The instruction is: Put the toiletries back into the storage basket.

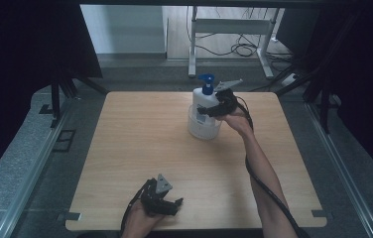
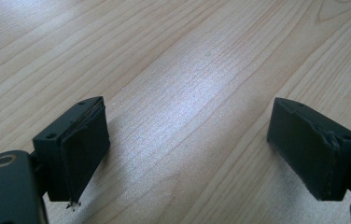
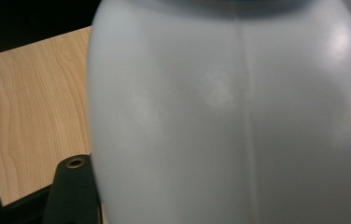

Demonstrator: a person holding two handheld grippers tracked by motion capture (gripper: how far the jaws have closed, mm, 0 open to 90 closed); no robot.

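White pump bottle (image 1: pixel 203 106) with blue pump head stands upright inside a clear tub (image 1: pixel 204 130) on the wooden table (image 1: pixel 140 148), toward 12 o'clock from table centre. Right gripper (image 1: pixel 209 111) presses against the bottle's body from the 3 o'clock side; in the right gripper view the bottle (image 3: pixel 229 121) sits right up against the camera, jaws hidden behind it, so grip cannot be told. Left gripper (image 1: pixel 167 203) rests near the table's 6 o'clock edge, well apart from the bottle. Left gripper view: jaws spread wide, bare wood (image 2: pixel 187 93) between them, holding nothing.
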